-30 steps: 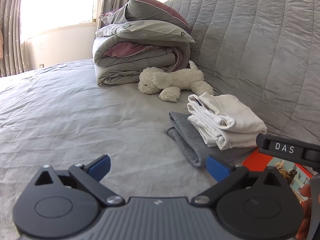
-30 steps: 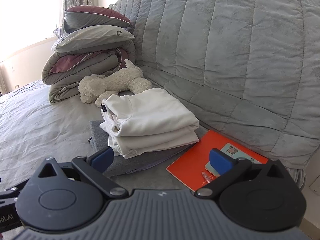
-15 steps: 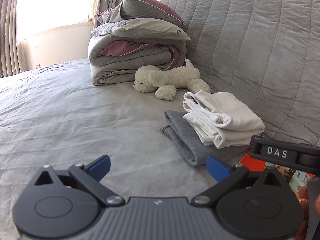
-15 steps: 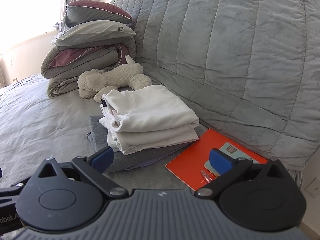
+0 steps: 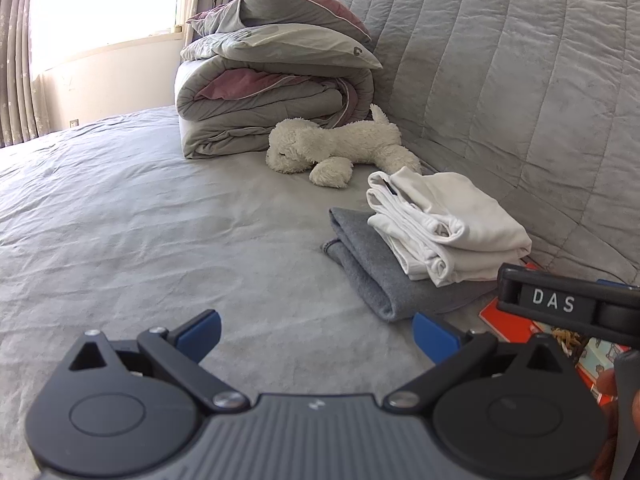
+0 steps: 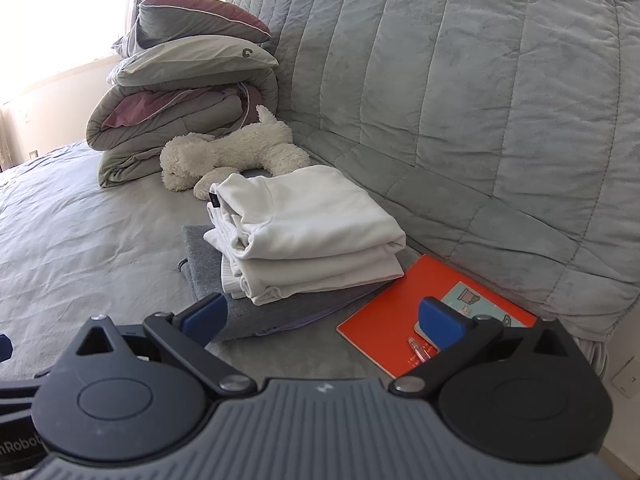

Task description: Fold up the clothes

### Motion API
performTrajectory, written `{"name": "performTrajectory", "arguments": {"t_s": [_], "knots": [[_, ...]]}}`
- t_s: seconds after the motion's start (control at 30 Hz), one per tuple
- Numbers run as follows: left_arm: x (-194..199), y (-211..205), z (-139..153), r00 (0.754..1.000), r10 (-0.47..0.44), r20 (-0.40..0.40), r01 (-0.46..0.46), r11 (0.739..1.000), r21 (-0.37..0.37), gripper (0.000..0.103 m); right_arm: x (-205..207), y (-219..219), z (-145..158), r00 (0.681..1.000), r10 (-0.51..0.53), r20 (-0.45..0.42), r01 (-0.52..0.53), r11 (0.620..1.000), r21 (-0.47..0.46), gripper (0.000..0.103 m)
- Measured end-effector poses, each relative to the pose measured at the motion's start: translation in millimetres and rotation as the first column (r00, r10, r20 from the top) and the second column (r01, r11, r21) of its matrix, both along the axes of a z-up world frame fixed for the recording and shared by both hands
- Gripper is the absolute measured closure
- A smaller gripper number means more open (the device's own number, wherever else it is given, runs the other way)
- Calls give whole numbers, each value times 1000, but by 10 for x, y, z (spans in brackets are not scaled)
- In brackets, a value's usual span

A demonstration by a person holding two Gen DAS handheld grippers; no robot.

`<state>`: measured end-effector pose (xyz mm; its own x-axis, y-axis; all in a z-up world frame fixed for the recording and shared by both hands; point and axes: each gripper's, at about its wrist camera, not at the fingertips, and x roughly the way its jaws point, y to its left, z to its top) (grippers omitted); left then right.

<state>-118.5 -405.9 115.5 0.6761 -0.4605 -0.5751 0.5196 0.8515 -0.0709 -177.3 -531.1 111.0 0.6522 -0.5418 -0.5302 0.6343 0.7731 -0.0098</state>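
A folded white garment [image 5: 452,224] [image 6: 304,232] lies stacked on a folded grey garment [image 5: 372,272] [image 6: 208,264] on the bed, close to the quilted headboard. My left gripper [image 5: 316,334] hovers open over bare sheet, short of the stack, nothing between its blue fingertips. My right gripper [image 6: 324,316] is open too, just in front of the stack, holding nothing. Part of the right gripper's body, marked DAS, shows at the right edge of the left wrist view.
A white plush dog [image 5: 336,148] [image 6: 228,152] lies behind the stack, in front of a pile of folded duvet and pillows [image 5: 272,80] [image 6: 184,92]. An orange book [image 6: 416,320] [image 5: 512,320] lies right of the clothes. The grey sheet [image 5: 140,220] spreads left toward the window.
Both grippers have drawn back slightly from the folded stack and stayed open. The clothes have not moved.
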Motion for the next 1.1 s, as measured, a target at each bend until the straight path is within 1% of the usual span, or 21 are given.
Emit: {"name": "performTrajectory", "arguments": {"t_s": [1.1], "knots": [[4, -30, -44, 1000, -1, 0, 1, 1000, 27, 1, 35, 45, -18, 1000, 8, -13, -8, 1000, 0, 0]]}}
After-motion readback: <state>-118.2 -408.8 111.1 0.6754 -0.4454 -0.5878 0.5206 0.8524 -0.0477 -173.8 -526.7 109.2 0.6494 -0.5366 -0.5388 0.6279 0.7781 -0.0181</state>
